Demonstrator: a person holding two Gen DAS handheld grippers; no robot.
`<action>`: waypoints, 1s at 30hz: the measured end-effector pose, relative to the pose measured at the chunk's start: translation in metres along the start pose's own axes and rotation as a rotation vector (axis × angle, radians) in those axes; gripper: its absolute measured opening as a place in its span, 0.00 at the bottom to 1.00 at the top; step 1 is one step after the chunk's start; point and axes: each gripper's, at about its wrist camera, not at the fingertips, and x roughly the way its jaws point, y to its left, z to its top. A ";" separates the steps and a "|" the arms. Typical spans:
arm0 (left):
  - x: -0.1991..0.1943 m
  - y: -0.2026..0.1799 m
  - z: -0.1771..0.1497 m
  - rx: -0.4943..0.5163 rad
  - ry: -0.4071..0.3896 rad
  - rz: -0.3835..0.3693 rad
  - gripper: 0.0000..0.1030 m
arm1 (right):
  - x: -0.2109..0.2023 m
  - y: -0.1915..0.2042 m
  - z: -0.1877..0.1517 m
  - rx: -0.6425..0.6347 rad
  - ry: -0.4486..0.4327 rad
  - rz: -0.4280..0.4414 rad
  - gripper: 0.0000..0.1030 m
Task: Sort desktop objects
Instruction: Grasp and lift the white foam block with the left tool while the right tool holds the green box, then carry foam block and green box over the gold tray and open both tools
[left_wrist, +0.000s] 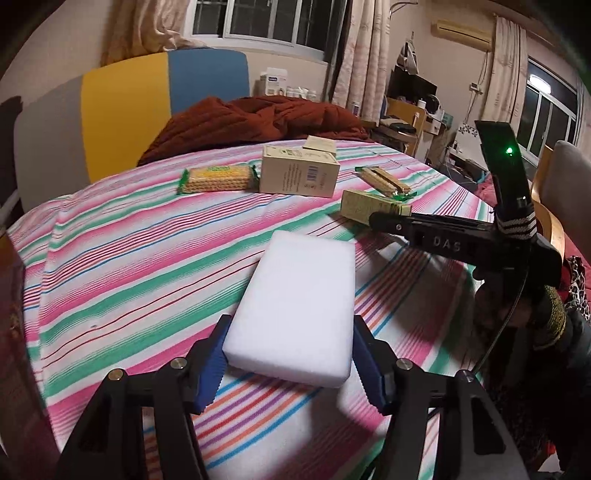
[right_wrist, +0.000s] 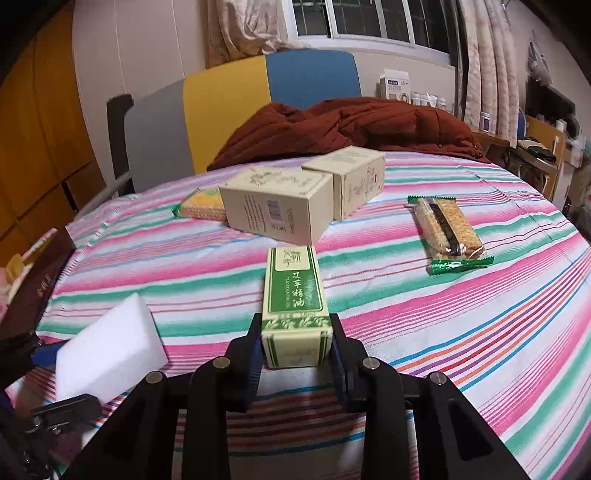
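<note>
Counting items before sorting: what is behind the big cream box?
Behind the big cream box stands a second cream box, with a biscuit pack partly hidden at its left. Anything lower is covered.

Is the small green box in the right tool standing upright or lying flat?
Lying flat: the small green box rests lengthwise on the striped cloth, its near end between the right tool pads.

Left gripper (left_wrist: 290, 360): black plastic frame, triangular cutouts, round brass-coloured bolt heads, blue ribbed pads on the fingers (left_wrist: 212, 369). Right gripper (right_wrist: 295, 356): same black build, silver bolts, dark blue pads. Seen from the left wrist, its body carries raised letters "DAS", a black upright mount with green LED, white-striped band, thin black cable. Dark sleeve (left_wrist: 569, 332) with olive knit cuff.
</note>
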 end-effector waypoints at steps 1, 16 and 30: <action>-0.006 0.002 -0.002 -0.007 -0.009 0.003 0.61 | -0.003 0.000 0.000 0.006 -0.010 0.005 0.31; -0.112 0.071 -0.009 -0.171 -0.150 0.173 0.62 | -0.027 0.104 0.025 -0.101 -0.054 0.247 0.31; -0.173 0.208 -0.034 -0.430 -0.175 0.385 0.62 | 0.008 0.284 0.073 -0.196 0.025 0.592 0.31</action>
